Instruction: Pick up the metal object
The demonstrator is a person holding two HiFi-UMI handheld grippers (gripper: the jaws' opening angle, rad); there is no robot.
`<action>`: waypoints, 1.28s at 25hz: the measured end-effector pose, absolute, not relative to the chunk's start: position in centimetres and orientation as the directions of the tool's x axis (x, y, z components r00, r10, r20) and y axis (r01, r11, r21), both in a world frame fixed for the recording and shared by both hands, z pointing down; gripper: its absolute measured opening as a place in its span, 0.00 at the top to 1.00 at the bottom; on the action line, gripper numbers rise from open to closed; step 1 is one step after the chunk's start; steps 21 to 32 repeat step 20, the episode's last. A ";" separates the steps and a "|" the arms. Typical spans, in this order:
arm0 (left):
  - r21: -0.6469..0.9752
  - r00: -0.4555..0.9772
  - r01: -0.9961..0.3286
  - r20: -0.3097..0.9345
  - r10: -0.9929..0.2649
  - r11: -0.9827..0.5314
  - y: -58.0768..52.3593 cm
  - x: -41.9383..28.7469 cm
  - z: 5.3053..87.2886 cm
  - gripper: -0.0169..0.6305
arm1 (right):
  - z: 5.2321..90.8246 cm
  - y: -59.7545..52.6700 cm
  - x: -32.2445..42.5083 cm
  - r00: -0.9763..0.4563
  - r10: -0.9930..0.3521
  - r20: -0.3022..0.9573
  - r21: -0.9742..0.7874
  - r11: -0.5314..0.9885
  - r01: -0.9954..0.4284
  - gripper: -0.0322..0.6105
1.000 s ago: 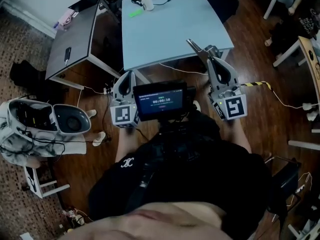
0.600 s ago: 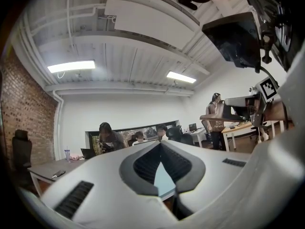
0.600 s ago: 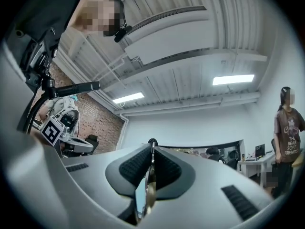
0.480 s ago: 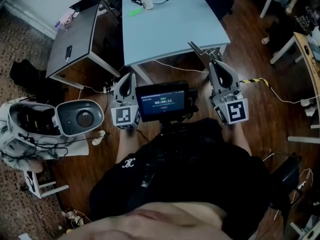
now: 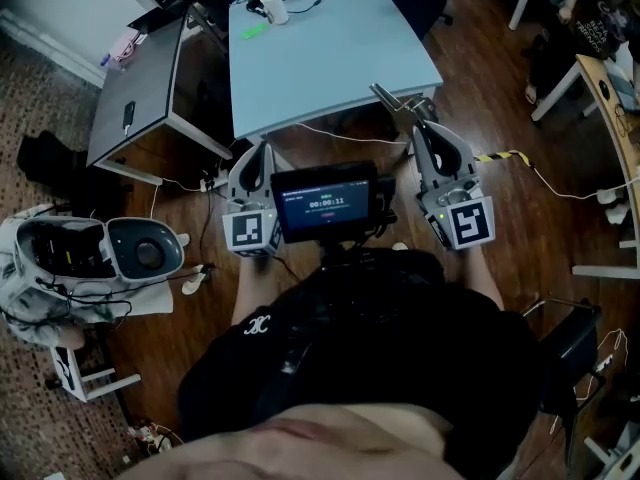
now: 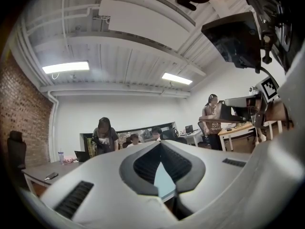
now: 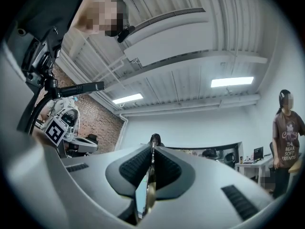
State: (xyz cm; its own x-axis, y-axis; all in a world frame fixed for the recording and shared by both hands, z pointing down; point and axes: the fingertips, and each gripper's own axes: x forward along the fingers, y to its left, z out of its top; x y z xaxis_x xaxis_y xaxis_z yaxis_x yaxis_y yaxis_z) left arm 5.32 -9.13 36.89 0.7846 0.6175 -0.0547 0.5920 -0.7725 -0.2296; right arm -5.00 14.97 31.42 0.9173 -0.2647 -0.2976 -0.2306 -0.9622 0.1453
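Note:
My right gripper [image 5: 418,128] is held in front of the person's body, shut on a thin metal object [image 5: 387,97] that sticks out forward and to the left over the near edge of the light-blue table [image 5: 320,58]. In the right gripper view the metal object [image 7: 148,187] shows edge-on, pinched between the dark ribbed pads [image 7: 132,168], with the right gripper [image 7: 153,149] pointing up at the ceiling. My left gripper [image 5: 261,150] is held level beside it, shut with nothing in it. In its own view the left gripper [image 6: 160,144] has its tips touching.
A small monitor [image 5: 325,200] sits between the grippers. The table carries a white cup [image 5: 272,8], a green item [image 5: 252,30] and a laptop at its far end. A grey cabinet [image 5: 140,78] stands to the left. A chair with a jacket and a white device [image 5: 90,258] is near left. Cables cross the wooden floor [image 5: 500,156].
The head view has shifted a little, so the table sits slightly further left. Both grippers stay shut, the right one still on the metal object. The white device at left turned and turned back.

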 end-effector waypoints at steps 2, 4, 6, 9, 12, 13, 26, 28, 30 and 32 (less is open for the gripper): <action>-0.247 0.786 0.588 -0.052 0.616 -0.770 -8.5 4.8 37.1 0.98 | 31.6 15.8 -5.6 0.918 -0.268 -0.293 0.144 -0.961 -0.235 0.95; -0.250 0.790 0.581 -0.054 0.610 -0.775 -7.8 3.9 37.1 0.98 | 31.7 16.6 -6.6 0.917 -0.270 -0.294 0.139 -0.961 -0.238 0.95; -0.257 0.792 0.576 -0.057 0.608 -0.776 -6.8 2.6 37.2 0.98 | 31.7 17.8 -7.8 0.909 -0.268 -0.318 0.146 -0.962 -0.232 0.95; -0.282 0.795 0.566 -0.062 0.604 -0.775 -6.2 0.8 37.8 0.98 | 31.7 19.1 -9.6 0.898 -0.264 -0.353 0.157 -0.962 -0.221 0.95; -0.266 0.805 0.556 -0.064 0.590 -0.787 -5.4 -1.8 38.7 0.98 | 32.9 19.9 -11.8 0.898 -0.279 -0.341 0.155 -0.958 -0.239 0.95; -0.264 0.808 0.552 -0.065 0.586 -0.791 -5.0 -2.6 39.1 0.98 | 33.3 20.3 -12.5 0.896 -0.282 -0.343 0.155 -0.958 -0.242 0.95; -0.304 0.812 0.537 -0.068 0.580 -0.787 -6.5 -1.9 39.0 0.98 | 33.5 19.0 -11.7 0.889 -0.294 -0.351 0.160 -0.954 -0.253 0.95; -0.304 0.812 0.537 -0.068 0.580 -0.787 -6.5 -1.9 39.0 0.98 | 33.5 19.0 -11.7 0.889 -0.294 -0.351 0.160 -0.954 -0.253 0.95; -0.304 0.812 0.537 -0.068 0.580 -0.787 -6.5 -1.9 39.0 0.98 | 33.5 19.0 -11.7 0.889 -0.294 -0.351 0.160 -0.954 -0.253 0.95; -0.304 0.812 0.537 -0.068 0.580 -0.787 -6.5 -1.9 39.0 0.98 | 33.5 19.0 -11.7 0.889 -0.294 -0.351 0.160 -0.954 -0.253 0.95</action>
